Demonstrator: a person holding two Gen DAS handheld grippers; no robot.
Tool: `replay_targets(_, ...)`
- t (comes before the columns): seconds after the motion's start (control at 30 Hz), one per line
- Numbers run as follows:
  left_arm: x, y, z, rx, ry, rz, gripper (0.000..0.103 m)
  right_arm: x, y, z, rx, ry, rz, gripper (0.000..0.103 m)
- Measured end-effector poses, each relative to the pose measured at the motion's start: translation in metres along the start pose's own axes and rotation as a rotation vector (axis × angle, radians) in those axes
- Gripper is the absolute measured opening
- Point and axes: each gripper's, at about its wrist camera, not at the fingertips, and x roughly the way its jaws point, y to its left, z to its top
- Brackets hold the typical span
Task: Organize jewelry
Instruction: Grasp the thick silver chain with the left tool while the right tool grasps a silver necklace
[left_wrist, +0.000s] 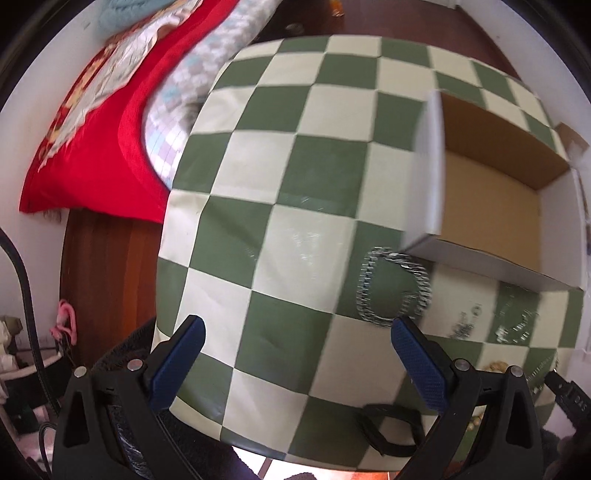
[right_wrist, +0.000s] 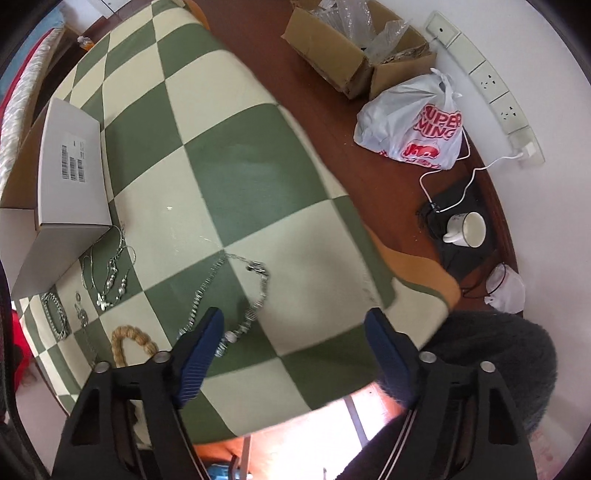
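An open white cardboard box (left_wrist: 491, 206) with a brown inside stands on the green-and-cream checkered cloth (left_wrist: 288, 192); it also shows in the right wrist view (right_wrist: 70, 173). A thick silver chain bracelet (left_wrist: 393, 288) lies just in front of the box, beyond my open, empty left gripper (left_wrist: 295, 332). My right gripper (right_wrist: 295, 328) is open and empty above a long silver chain necklace (right_wrist: 229, 291). Thin silver necklaces (right_wrist: 110, 269), a silver bracelet (right_wrist: 55, 314) and a gold beaded bracelet (right_wrist: 129, 343) lie to its left.
A red pillow (left_wrist: 96, 158) lies left of the table. On the brown tabletop sit a brown carton (right_wrist: 351, 59), a white plastic bag (right_wrist: 410, 125), a white mug (right_wrist: 465, 229) with a charger cable, and a face mask (right_wrist: 506, 288). A black band (left_wrist: 391, 428) lies at the cloth's near edge.
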Motion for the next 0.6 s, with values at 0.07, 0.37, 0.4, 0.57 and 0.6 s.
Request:
replay_targets(0.07, 0.010, 0.005, 0.002, -0.015, 0.018, -0.007, 0.103, 0.005, 0.006, -0.001, 0.011, 0.008, 0.003, 0.071)
replay_targets(0.37, 0.049, -0.004, 0.016, -0.017, 0.083, -0.088, 0.077, 0.010, 0.019, -0.003, 0.008, -0.025, -0.018, 0.049)
replay_targets(0.4, 0.053, -0.006, 0.016, -0.015, 0.095, -0.094, 0.066, 0.009, 0.018, -0.003, 0.006, -0.029, -0.019, 0.044)
replay_targets(0.57, 0.053, -0.014, 0.018, 0.008, 0.055, -0.122, 0.065, 0.009, 0.013, -0.001, 0.000, -0.033, -0.016, 0.031)
replay_targets(0.6, 0.053, -0.017, 0.017, 0.023, 0.049, -0.116, 0.063, 0.009, 0.014, -0.002, -0.002, -0.033, -0.015, 0.031)
